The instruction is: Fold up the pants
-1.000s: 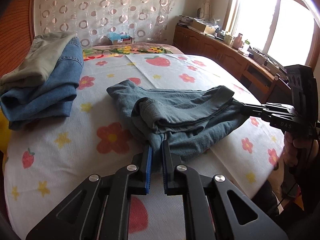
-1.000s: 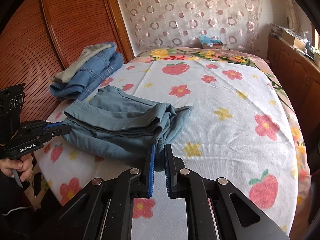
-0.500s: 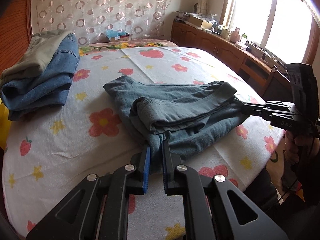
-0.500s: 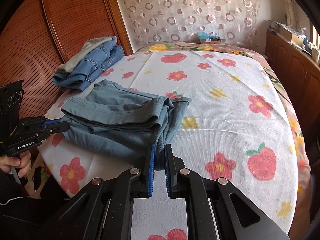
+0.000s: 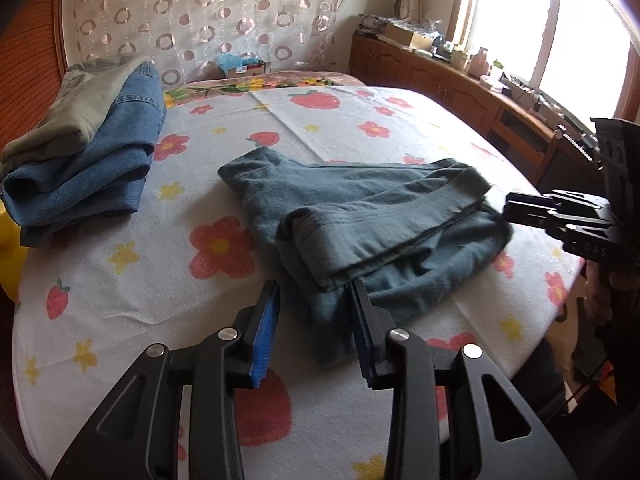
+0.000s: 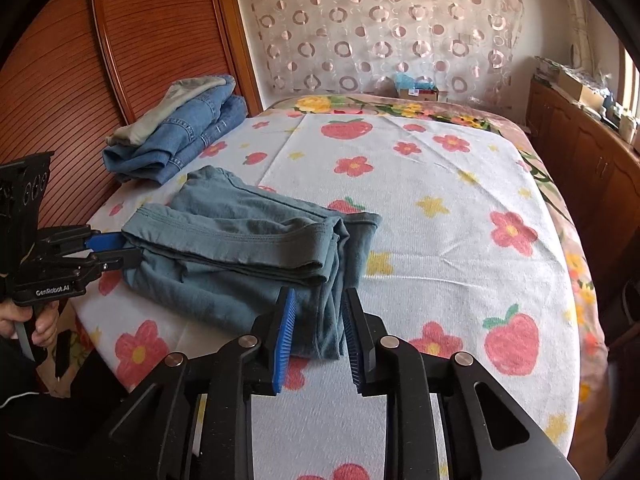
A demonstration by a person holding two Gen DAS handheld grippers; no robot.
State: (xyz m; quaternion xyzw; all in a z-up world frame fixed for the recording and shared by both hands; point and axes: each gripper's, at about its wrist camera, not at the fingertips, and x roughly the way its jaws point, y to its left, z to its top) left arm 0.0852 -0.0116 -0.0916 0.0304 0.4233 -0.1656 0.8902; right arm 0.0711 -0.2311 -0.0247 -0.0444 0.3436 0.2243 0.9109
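Lying directly ahead of both hand-held grippers, the folded teal pants [image 5: 360, 220] are found on the near part of the bed [image 5: 120, 300], close to its front edge. The long axis of the bundle is seen running from 1 hand-held gripper to the other, so that each end is served by the nearer hand.

The left hand-held gripper [image 5: 316, 312] is seen with jaws parted, having just been opening; a hanging end of cloth lies between the blue pads [image 5: 266, 328] but is not pressed. The right hand-held gripper [image 6: 318, 320] is in the same condition, jaws just opened, with the opposite end loose between them. The release step is judged to be in hand.

The pants are of soft, matte knit fabric, stacked in several layers with a stitched hem uppermost and slight bulging at the ends. The bed cover is a flat, napped sheet printed with flowers and strawberries. A folded stack of denim and khaki garments [image 6: 180, 136] is seen well apart, at the far left.
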